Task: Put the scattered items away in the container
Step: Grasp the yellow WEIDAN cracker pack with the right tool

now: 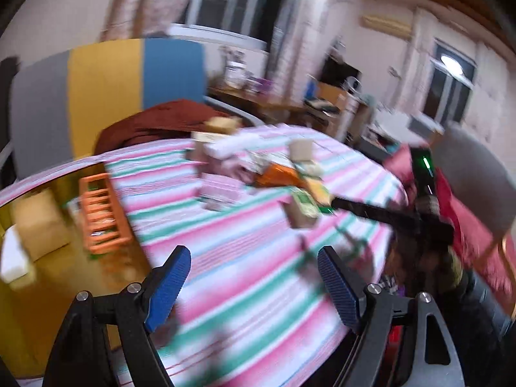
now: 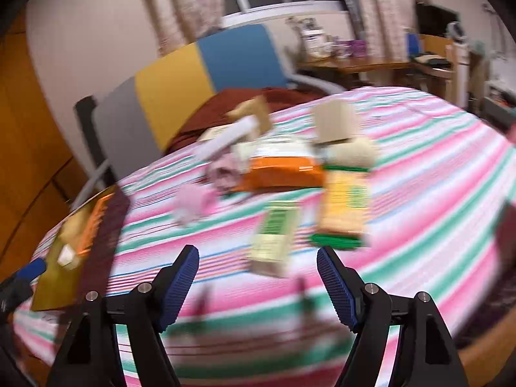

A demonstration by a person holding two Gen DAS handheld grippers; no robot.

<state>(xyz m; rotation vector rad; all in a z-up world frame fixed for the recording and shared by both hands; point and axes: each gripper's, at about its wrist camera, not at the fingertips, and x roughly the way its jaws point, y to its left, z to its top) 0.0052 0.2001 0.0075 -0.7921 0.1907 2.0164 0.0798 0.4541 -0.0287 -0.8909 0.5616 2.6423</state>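
Both views are smeared by motion blur, so small print and fine outlines cannot be read. A bed (image 2: 435, 193) with a pink, green and white striped cover carries the scattered items in a loose cluster toward its middle and far side: an orange packet (image 2: 283, 174), a yellow packet with green ends (image 2: 346, 208) just beside it, a pale green box (image 2: 274, 235) lying nearer the camera, a pink bundle (image 2: 193, 203) to the left, and a tan carton (image 2: 335, 122) standing behind the orange packet. The container, an orange slatted basket (image 1: 101, 213), sits at the bed's left edge, well apart from the cluster; in the right wrist view only its rim shows at that same edge (image 2: 96, 222). The left hand-held gripper (image 1: 253, 282) hangs over the near part of the striped cover with its blue-padded fingers spread wide and nothing between them. The right hand-held gripper (image 2: 258, 282) is likewise spread and empty, above the near edge of the bed, with the pale green box just beyond its fingertips. A grey, yellow and blue headboard (image 2: 180, 90) stands behind the bed.
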